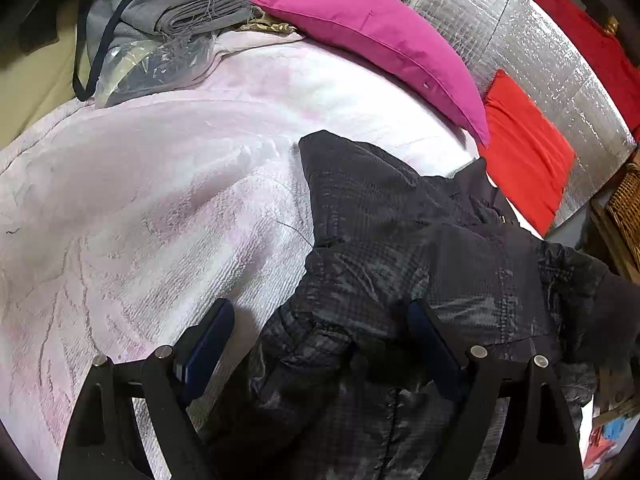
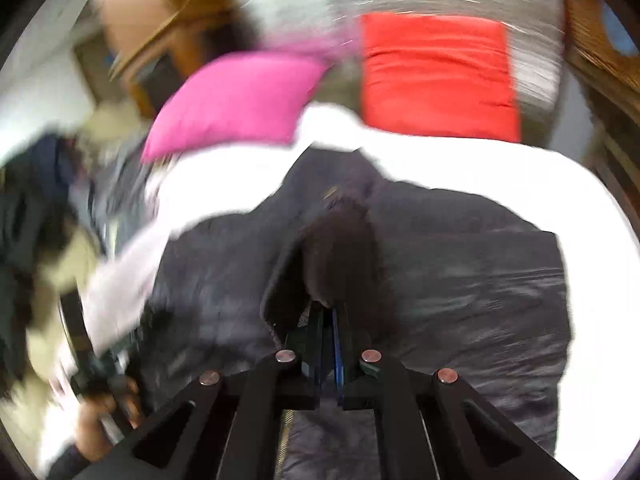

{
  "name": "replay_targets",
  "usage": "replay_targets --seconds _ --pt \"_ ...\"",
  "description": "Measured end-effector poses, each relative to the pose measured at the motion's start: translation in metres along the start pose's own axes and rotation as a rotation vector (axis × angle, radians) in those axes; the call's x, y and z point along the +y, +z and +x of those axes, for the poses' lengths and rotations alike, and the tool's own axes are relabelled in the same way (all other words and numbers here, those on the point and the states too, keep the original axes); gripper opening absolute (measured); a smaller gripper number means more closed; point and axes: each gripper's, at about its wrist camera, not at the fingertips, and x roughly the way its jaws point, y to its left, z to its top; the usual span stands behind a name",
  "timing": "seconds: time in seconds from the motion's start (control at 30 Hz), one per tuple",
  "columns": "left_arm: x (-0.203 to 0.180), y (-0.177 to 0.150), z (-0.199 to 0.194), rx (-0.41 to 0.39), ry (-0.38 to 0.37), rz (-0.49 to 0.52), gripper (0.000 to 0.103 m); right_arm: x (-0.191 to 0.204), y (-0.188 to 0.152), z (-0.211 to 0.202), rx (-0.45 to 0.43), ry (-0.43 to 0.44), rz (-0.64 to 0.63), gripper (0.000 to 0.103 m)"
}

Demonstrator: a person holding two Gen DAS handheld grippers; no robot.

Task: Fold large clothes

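The dark quilted jacket [image 1: 400, 264] lies crumpled on the pale pink blanket [image 1: 140, 200], spreading from between the left gripper [image 1: 320, 344]'s fingers ahead and off to its right; one corner of it pokes up far ahead of that claw. It looks light and puffy, with a slick, shiny shell that will likely slide over itself and spring back out of a crease, so a hold on a seam, hem or collar edge should grip better than a pinch of smooth panel. The left gripper stands wide, its left finger over bare blanket and its right finger over the jacket, holding nothing. In the blurred right wrist view the right gripper [image 2: 330, 320] is drawn narrow, jaws nearly together on a dark furry fold [image 2: 340, 256] of the jacket [image 2: 480, 280] that rises straight ahead of its tips, probably collar trim. Beyond both claws a magenta cushion [image 1: 380, 40] and a red cushion [image 1: 524, 148] lean against a silver foil sheet [image 1: 520, 40]; grey folded cloths [image 1: 192, 4] sit far ahead-left of the left claw.
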Motion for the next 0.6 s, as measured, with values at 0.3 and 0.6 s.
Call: replay_targets --seconds 0.3,0.6 --pt "-0.006 0.000 0.003 0.004 0.031 0.025 0.089 -0.135 0.005 0.010 0.015 0.155 0.435 0.006" --pt "-0.006 0.006 -0.016 -0.038 0.023 0.004 0.089 -0.159 -0.009 -0.010 -0.099 0.137 0.509 0.103"
